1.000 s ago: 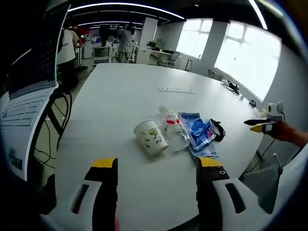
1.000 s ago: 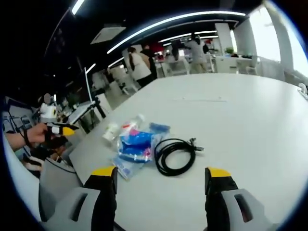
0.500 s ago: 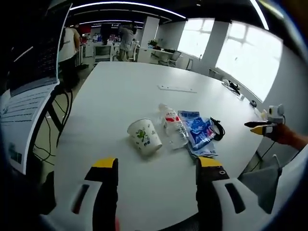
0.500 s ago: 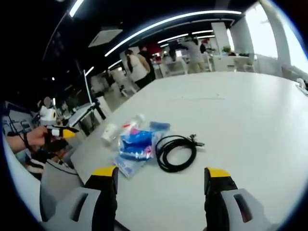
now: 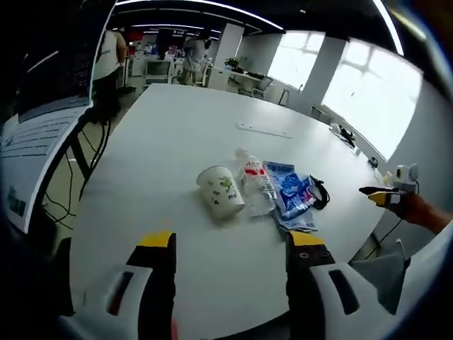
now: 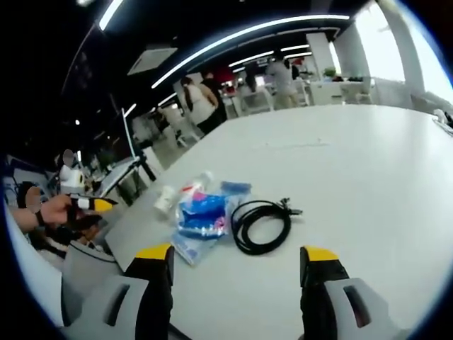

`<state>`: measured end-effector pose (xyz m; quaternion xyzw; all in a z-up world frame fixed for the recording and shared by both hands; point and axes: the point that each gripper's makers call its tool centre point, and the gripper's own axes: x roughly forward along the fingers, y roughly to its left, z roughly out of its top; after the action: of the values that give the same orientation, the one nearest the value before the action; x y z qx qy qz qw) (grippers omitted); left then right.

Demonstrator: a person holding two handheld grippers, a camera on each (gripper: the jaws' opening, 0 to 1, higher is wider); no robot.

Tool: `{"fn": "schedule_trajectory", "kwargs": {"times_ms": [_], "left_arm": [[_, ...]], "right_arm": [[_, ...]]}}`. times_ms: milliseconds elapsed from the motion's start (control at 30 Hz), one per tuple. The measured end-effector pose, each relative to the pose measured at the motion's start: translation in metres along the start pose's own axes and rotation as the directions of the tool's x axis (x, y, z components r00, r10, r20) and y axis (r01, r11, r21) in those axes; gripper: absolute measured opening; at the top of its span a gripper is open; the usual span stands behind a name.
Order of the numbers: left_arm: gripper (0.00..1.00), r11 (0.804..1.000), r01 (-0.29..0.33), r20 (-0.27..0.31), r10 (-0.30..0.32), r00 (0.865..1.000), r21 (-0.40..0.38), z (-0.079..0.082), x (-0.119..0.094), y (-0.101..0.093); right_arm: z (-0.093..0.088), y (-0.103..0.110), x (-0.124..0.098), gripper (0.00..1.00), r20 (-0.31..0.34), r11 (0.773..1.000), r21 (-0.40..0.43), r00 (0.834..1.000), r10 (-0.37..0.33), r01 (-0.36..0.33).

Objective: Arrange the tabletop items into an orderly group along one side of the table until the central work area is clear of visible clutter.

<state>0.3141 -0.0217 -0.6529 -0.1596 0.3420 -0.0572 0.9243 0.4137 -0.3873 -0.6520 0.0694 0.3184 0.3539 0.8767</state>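
Observation:
A white paper cup (image 5: 221, 190) with a green print lies on its side on the white table (image 5: 177, 142). Beside it lie a clear plastic bottle (image 5: 253, 184), blue snack packets (image 5: 291, 195) and a coiled black cable (image 5: 320, 191). My left gripper (image 5: 226, 248) stands open, short of the cup, nothing between its jaws. In the right gripper view the black cable (image 6: 260, 225) lies just ahead of my open right gripper (image 6: 235, 258), with the blue packets (image 6: 202, 212), bottle (image 6: 191, 185) and cup (image 6: 164, 200) beyond to the left. The right gripper (image 5: 386, 193) also shows at the right of the left gripper view.
A thin white strip (image 5: 263, 130) lies farther up the table. An open laptop (image 5: 49, 106) stands at the left edge with cables (image 5: 85, 163) hanging below. People (image 6: 198, 99) stand at desks in the background. The left gripper (image 6: 88, 205), held by a hand, shows at the left of the right gripper view.
Both cameras have shifted slightly; the cup and packets sit a little differently in each view. Nothing on the table has been touched, and both grippers stay open.

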Motion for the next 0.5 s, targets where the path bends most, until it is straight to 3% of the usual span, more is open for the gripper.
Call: {"fn": "schedule_trajectory", "kwargs": {"times_ms": [500], "left_arm": [[0.61, 1.000, -0.005, -0.013, 0.005, 1.000, 0.001, -0.0097, -0.0011, -0.0011]], "right_arm": [[-0.0058, 0.0006, -0.0014, 0.73, -0.016, 1.000, -0.002, 1.000, -0.002, 0.001]]}}
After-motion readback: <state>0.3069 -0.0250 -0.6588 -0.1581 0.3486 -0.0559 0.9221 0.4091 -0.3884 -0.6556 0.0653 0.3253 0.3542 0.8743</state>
